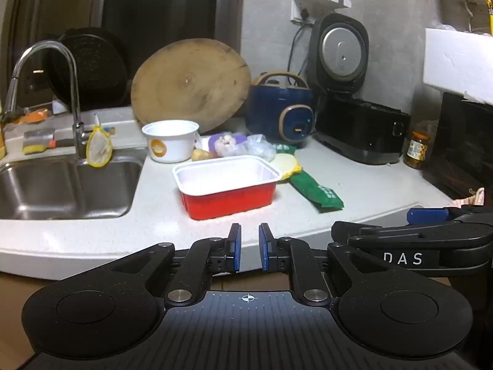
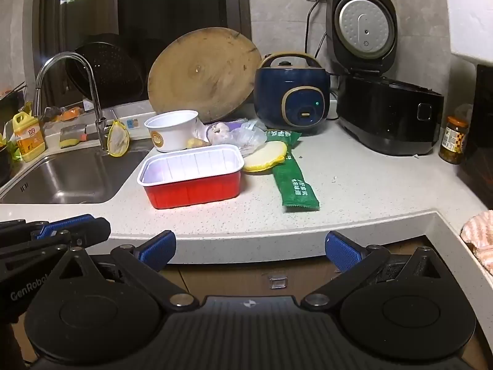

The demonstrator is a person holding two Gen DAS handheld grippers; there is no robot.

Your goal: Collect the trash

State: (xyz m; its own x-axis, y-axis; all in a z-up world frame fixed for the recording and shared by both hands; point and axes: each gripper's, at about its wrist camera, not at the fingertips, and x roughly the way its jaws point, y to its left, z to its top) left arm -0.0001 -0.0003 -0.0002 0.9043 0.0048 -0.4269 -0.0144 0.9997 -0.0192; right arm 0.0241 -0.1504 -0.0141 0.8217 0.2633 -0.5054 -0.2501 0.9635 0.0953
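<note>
The red foil tray (image 2: 191,178) with its white ribbed inside stands ahead of both my grippers on the speckled countertop (image 2: 354,191), its long axis across my view. My right gripper (image 2: 250,251) has its jaws spread wide and empty; my left gripper (image 1: 250,246) has them nearly pressed together, holding nothing. The glossy green wrapper (image 2: 295,182) lies right of the tray, pointing toward me, nearer to my right hand.

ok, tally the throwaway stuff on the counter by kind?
Red tray: 1
White paper bowl: 1
Green wrapper: 1
Yellow-rimmed round lid: 1
Clear plastic bags: cluster, count unclear
Total: 4 distinct items plus the bags
</note>
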